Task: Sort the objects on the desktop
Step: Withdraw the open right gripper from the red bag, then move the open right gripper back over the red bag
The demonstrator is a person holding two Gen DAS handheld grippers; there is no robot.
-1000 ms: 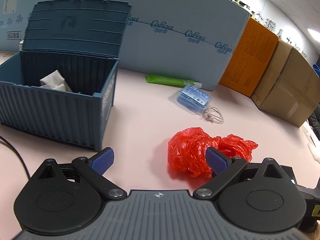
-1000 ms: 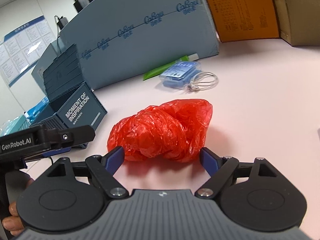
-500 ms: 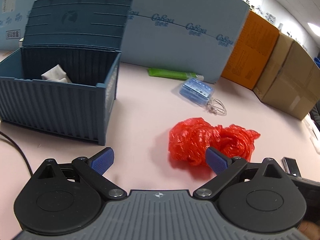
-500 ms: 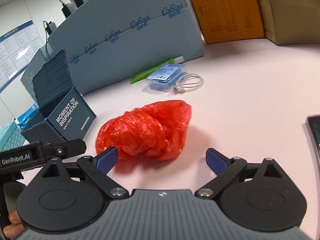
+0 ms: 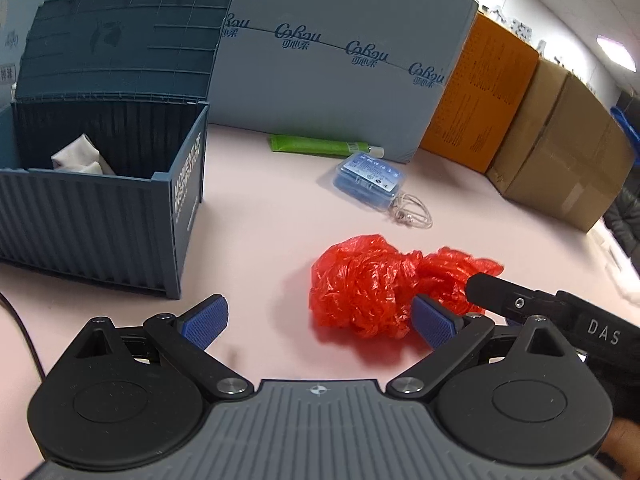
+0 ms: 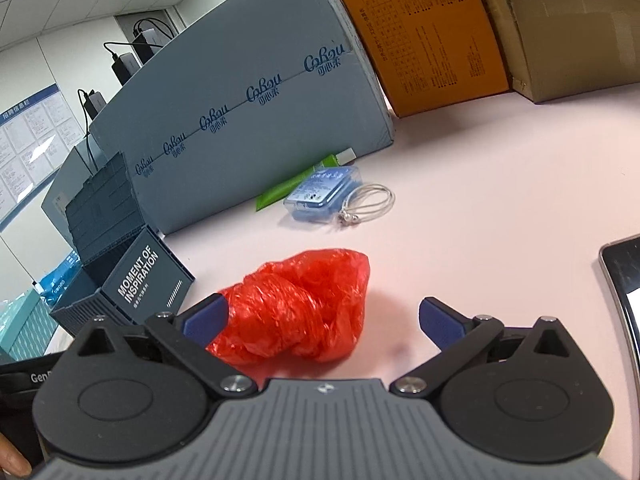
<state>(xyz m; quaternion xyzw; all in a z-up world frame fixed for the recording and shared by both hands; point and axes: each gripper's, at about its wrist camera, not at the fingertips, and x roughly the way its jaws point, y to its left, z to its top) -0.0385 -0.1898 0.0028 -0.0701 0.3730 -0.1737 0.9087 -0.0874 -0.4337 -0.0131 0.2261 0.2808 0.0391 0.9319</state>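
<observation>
A crumpled red plastic bag lies on the pink table, also in the right wrist view. My left gripper is open and empty, its right fingertip at the bag's near edge. My right gripper is open and empty, with the bag just ahead between its fingers. An open blue-grey container box with a white cloth inside stands at the left, also seen in the right wrist view. A blue clear case, a coiled cord and a green tube lie farther back.
A large grey-blue carton, an orange box and brown cardboard boxes line the back of the table. A dark phone or tablet lies at the right edge. A black cable runs at the left.
The right gripper has pulled back and to the right, so the bag now sits farther ahead and left of centre. The left gripper has shifted slightly; the right gripper's body now shows in its view.
</observation>
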